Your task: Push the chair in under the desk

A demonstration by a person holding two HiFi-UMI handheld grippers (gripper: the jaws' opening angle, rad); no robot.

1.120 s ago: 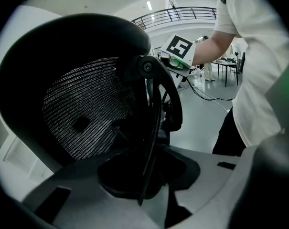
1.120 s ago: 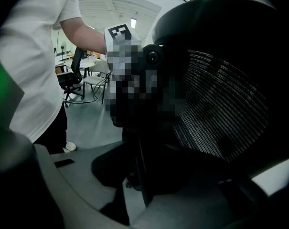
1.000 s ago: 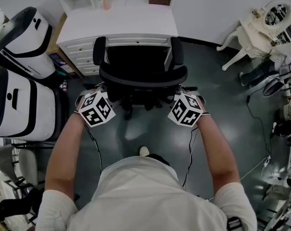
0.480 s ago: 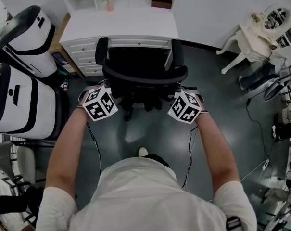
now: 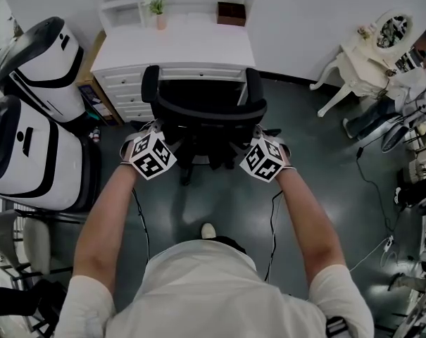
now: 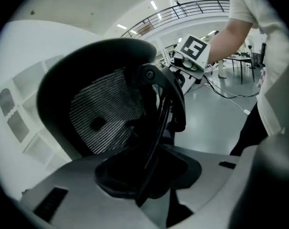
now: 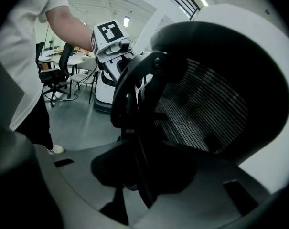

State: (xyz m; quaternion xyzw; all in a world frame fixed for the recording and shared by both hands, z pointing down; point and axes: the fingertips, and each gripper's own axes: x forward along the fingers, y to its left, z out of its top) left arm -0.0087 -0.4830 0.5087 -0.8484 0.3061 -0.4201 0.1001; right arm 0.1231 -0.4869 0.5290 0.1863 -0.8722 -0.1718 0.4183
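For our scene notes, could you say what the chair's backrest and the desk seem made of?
Backrest: black see-through mesh, fine ribbed weave, in a matte plastic-looking frame. Desk: smooth white painted wood or laminate, probably; flat even surface.

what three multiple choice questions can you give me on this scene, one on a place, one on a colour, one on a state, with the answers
1. Where does the potted plant stand?
A on the floor
B on the white desk
C on the seat of the chair

2. What colour is the office chair at the desk?
A black
B white
C red

3. How does that chair stand?
A lying on its side
B upright, backrest against the desk
C upright, seat toward the desk, backrest away from it

Answers:
1 B, its pink pot sits near the back edge of the desk top.
2 A, backrest, armrests and seat all show black.
3 C, in the head view the armrests reach the desk's front and the backrest is on the near side.
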